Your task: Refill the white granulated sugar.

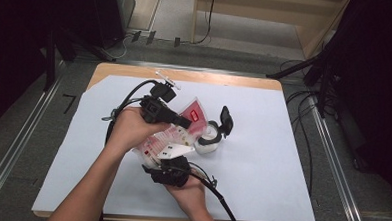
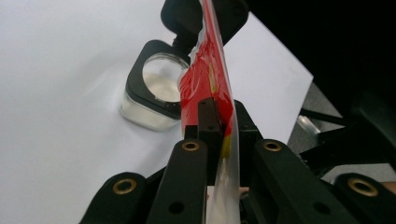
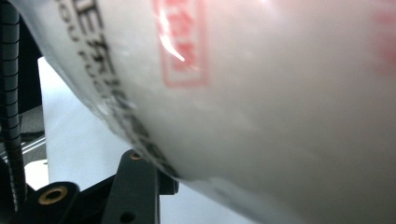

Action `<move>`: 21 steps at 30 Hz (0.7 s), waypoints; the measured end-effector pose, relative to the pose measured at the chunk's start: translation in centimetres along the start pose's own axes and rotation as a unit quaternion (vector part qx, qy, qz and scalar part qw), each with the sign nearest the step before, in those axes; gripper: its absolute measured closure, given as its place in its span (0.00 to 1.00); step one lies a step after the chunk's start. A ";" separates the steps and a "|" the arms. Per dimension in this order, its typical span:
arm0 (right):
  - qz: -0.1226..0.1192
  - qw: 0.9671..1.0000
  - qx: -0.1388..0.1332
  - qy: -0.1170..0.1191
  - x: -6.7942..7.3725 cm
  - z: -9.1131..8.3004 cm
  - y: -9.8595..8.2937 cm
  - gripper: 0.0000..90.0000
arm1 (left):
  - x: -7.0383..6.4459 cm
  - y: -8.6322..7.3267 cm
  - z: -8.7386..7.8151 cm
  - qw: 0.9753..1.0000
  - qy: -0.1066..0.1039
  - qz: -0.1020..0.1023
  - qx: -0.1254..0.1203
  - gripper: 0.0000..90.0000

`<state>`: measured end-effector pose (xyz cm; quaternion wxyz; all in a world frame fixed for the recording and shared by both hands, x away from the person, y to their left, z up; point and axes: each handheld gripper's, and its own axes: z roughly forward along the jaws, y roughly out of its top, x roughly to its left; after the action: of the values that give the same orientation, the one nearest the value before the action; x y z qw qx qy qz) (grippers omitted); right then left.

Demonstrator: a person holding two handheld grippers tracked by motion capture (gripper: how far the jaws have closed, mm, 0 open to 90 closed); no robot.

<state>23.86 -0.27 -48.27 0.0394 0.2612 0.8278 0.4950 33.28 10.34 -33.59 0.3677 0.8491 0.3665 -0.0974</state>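
A plastic bag (image 1: pixel 168 142) with a red top and white powder inside hangs tilted over the table. My left gripper (image 1: pixel 184 122) is shut on its red upper end (image 2: pixel 208 70), jaws clamped on the film. The bag's mouth points at a clear jar (image 1: pixel 207 142) with a black rim and an open flip lid (image 1: pixel 226 121); white powder lies inside the jar (image 2: pixel 152 100). My right gripper (image 1: pixel 169 168) sits under the bag's lower end. In the right gripper view the bulging bag (image 3: pixel 257 93) covers the jaws, with one black jaw link showing at lower left.
A white sheet (image 1: pixel 262 158) covers the wooden table, with bare room to the right and left. Cables trail from both grippers toward the table's near edge. Black stands and cables stand on the floor around the table.
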 end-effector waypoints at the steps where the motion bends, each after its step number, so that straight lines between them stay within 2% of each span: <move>1: 0.000 1.000 -0.001 -0.001 0.0 -0.1 0.0 0.65 | 0.0 -0.1 -0.2 1.000 -0.003 0.001 -0.004 0.97; 6: -0.004 1.000 -0.010 -0.014 -0.3 -0.2 -0.2 0.65 | 0.4 -0.6 -1.2 1.000 -0.011 -0.008 -0.016 0.97; 10: 0.018 1.000 -0.017 -0.018 -1.0 -0.4 -0.6 0.63 | 0.7 -0.9 -1.8 0.999 -0.013 -0.015 -0.025 0.97; 12: 0.020 0.999 -0.021 -0.023 -1.2 -0.5 -0.7 0.62 | 0.8 -1.0 -2.1 0.999 -0.012 -0.016 -0.030 0.97; 14: 0.017 0.999 -0.020 -0.024 -1.4 -0.6 -0.8 0.61 | 0.9 -1.1 -2.4 0.999 -0.017 -0.015 -0.029 0.97; 18: 0.029 0.999 -0.018 -0.030 -1.9 -0.7 -0.9 0.60 | 1.0 -1.3 -2.9 0.999 -0.015 -0.016 -0.040 0.97; 20: 0.030 0.999 -0.018 -0.034 -2.1 -0.9 -0.9 0.60 | 1.0 -1.5 -3.3 0.999 -0.016 -0.010 -0.044 0.97; 21: 0.031 0.999 -0.020 -0.036 -2.2 -1.0 -0.9 0.59 | 1.0 -1.5 -3.4 0.999 -0.017 0.000 -0.048 0.98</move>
<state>25.09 -2.48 -48.98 0.0591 0.3033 0.8076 0.5023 32.61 13.95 -32.45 0.4145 0.8286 0.3642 -0.0944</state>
